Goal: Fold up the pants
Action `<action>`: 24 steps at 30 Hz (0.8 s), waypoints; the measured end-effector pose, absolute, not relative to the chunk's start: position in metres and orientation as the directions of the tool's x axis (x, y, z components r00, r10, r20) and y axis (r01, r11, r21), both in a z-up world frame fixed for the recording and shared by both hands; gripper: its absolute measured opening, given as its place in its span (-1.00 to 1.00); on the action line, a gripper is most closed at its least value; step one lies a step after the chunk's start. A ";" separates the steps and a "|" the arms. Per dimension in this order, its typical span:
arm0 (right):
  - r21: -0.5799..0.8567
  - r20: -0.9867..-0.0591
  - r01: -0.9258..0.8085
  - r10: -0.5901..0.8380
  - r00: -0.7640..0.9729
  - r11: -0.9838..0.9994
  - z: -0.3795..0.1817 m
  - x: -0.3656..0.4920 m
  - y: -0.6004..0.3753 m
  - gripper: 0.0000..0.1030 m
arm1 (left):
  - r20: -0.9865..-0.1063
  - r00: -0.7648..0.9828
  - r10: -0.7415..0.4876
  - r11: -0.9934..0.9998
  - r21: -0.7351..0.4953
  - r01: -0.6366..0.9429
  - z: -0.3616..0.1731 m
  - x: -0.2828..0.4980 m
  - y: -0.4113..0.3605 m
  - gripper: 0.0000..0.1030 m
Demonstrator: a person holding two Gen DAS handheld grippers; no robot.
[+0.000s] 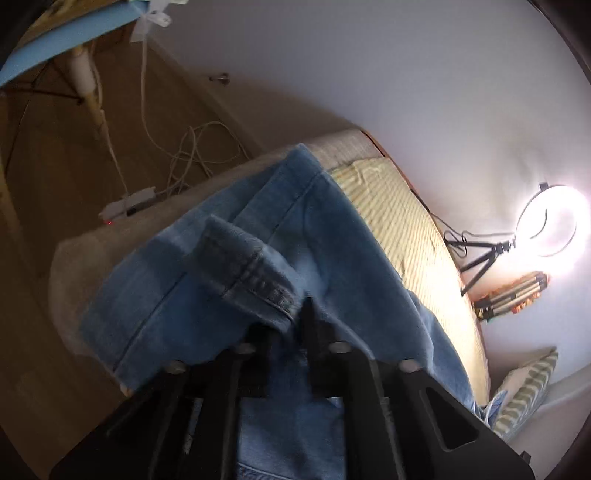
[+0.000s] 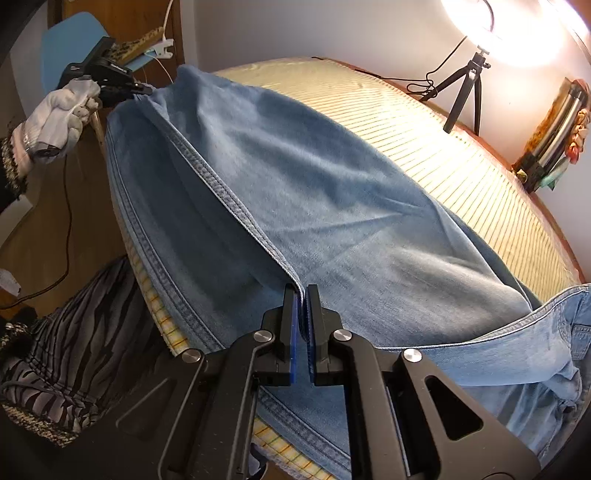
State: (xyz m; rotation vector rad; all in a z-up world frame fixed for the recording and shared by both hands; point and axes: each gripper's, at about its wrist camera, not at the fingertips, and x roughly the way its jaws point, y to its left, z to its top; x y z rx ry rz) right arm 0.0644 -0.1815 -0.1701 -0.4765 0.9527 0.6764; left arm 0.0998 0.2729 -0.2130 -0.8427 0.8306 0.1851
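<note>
Both jaws are closed on denim. Right gripper pinches the thick stitched seam of the jeans between its blue-padded fingers, the pads nearly together with only the fabric between them. Left gripper clamps a hem end of the jeans; its own view is blurred, so the grip looks firm but the exact fold inside cannot be made out. From the right wrist view the left gripper appears at the far end of the leg, held by a white-gloved hand, with the cloth drawn taut from it.

Most of the jeans lie along the near edge of the bed, which has a yellow striped cover; the leg end reaches past the bed's far left corner, and the waist part bunches at the near right edge. A lit ring lamp on a small tripod stands beyond the bed's far edge, against the wall. A power strip with white cables lies on the wooden floor.
</note>
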 end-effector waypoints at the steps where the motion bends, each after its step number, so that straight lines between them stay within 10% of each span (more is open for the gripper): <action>1: -0.087 -0.862 -0.710 0.305 0.405 0.699 -0.170 0.064 -0.180 -0.90 | -0.714 0.682 -0.157 0.659 -0.590 -0.466 -0.212 0.098 0.273 -0.24; 3: -0.095 -0.863 -0.712 0.299 0.407 0.696 -0.170 0.064 -0.180 -0.90 | -0.706 0.694 -0.143 0.618 -0.611 -0.494 -0.213 0.094 0.281 0.07; 11: -0.104 -0.864 -0.707 0.289 0.413 0.700 -0.170 0.060 -0.182 -0.90 | -0.680 0.726 -0.101 0.523 -0.657 -0.543 -0.210 0.076 0.313 0.07; 24: -0.150 -0.851 -0.704 0.272 0.450 0.694 -0.160 0.063 -0.178 -0.90 | -0.723 0.685 -0.094 0.612 -0.584 -0.532 -0.206 0.076 0.315 -0.86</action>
